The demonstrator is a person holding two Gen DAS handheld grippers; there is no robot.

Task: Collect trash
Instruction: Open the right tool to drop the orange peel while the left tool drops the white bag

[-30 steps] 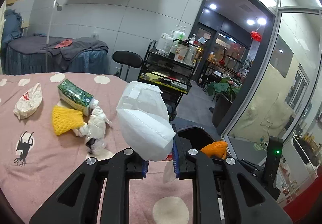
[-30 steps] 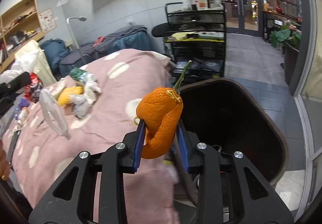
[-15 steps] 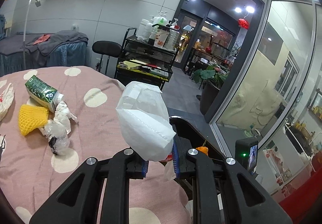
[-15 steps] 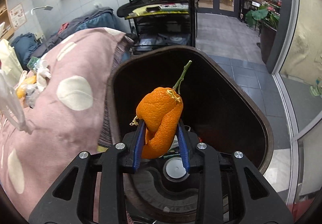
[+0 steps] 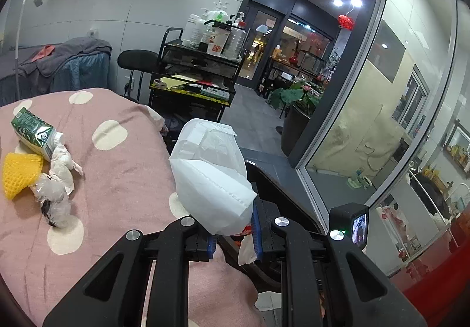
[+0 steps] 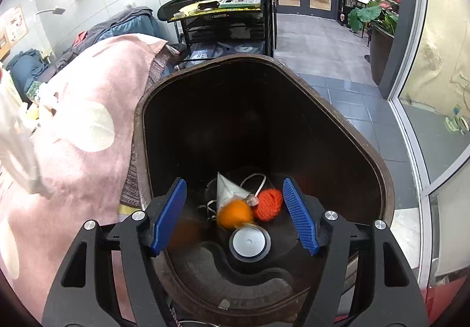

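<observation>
The white face mask (image 5: pixel 211 180), light, soft and easily crumpled, sits pinched at its lower edge in the left gripper (image 5: pixel 233 234), beside the dark bin (image 6: pixel 379 168). The right gripper (image 6: pixel 235 215) tilts down over the bin, jaws opening with nothing between them; orange peel (image 6: pixel 235 214) lies inside.

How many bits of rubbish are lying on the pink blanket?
4, clustered at its left: a green carton, a yellow foam net beside it, a crumpled white tissue, clear plastic wrap below. More may lie out of frame.
</observation>
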